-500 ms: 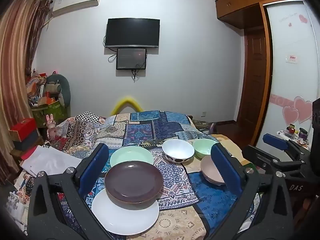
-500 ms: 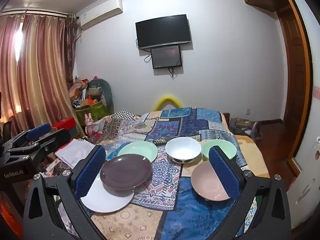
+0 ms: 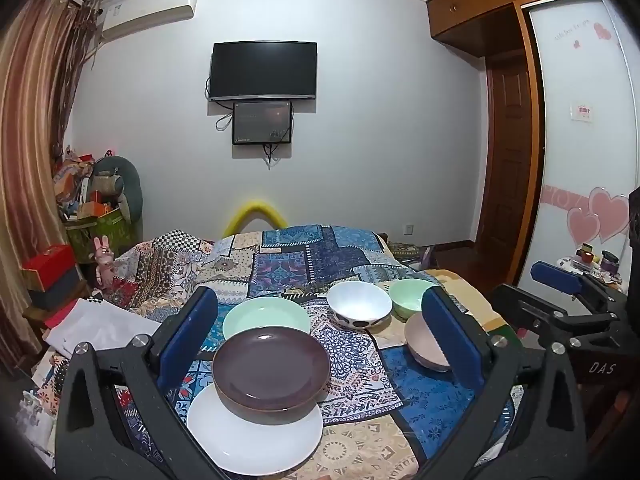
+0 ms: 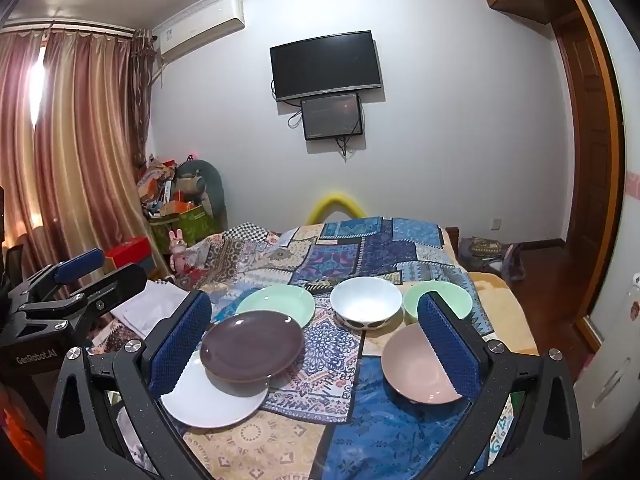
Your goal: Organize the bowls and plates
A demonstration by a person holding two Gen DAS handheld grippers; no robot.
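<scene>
Patchwork bedspread (image 3: 304,264) carries all crockery. White plate (image 3: 256,440) at 6 o'clock, brown plate (image 3: 271,364) overlapping it; green plate (image 3: 266,316) at 11. White bowl (image 3: 359,309), green bowl (image 3: 410,296) at 1; pink bowl (image 4: 416,364) at 3. Left gripper (image 3: 320,344) and right gripper (image 4: 316,344): jaws spread wide, empty.

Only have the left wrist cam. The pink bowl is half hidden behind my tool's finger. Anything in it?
Observer: No. The right wrist view shows most of the inside of the pink bowl, and it is empty.
Operator: Is the right tool carrying anything? I only see its side.
Observer: No. The right tool stands wide open with nothing between its pads.
</scene>
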